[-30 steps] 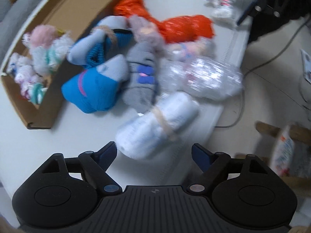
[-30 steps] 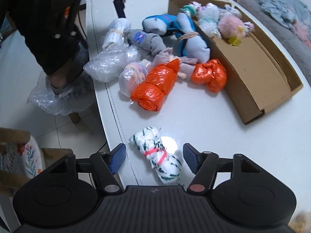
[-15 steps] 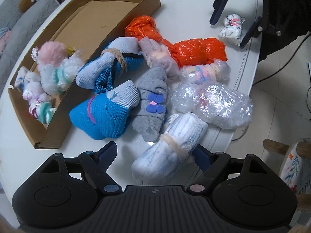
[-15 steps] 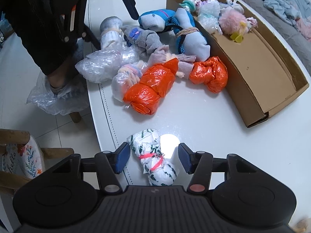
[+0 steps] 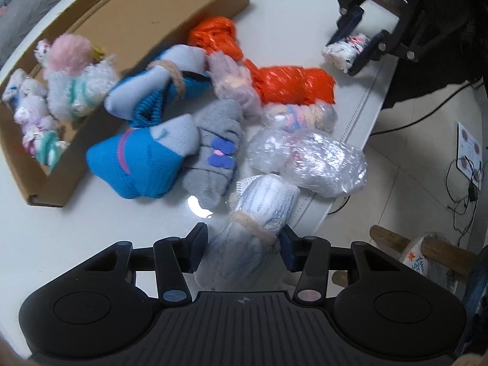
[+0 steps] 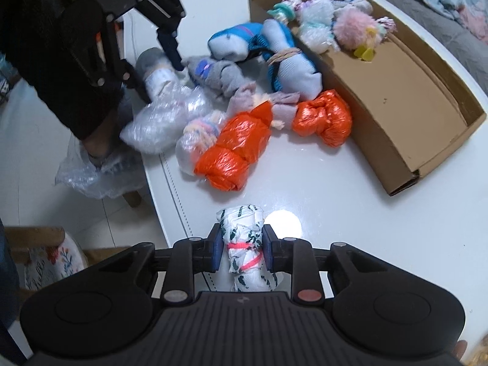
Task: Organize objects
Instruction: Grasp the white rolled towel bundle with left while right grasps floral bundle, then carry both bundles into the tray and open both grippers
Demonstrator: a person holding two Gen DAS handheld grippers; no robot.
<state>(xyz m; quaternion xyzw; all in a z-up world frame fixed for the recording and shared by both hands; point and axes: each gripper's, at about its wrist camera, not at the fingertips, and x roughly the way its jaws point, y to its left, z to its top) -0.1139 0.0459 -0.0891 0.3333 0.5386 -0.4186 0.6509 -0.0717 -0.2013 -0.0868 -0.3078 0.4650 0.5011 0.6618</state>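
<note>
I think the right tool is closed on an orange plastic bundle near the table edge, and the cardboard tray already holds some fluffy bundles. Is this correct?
Not quite. The right tool is closed on a white bundle with green print and a pink band, not an orange one; the right wrist view shows it. The cardboard tray does hold fluffy bundles.

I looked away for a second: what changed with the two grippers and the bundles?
The right gripper shut its jaws on the leaf-print bundle. The left gripper, jaws closing, now straddles the pale blue bundle. The pile and cardboard box stayed put.
</note>
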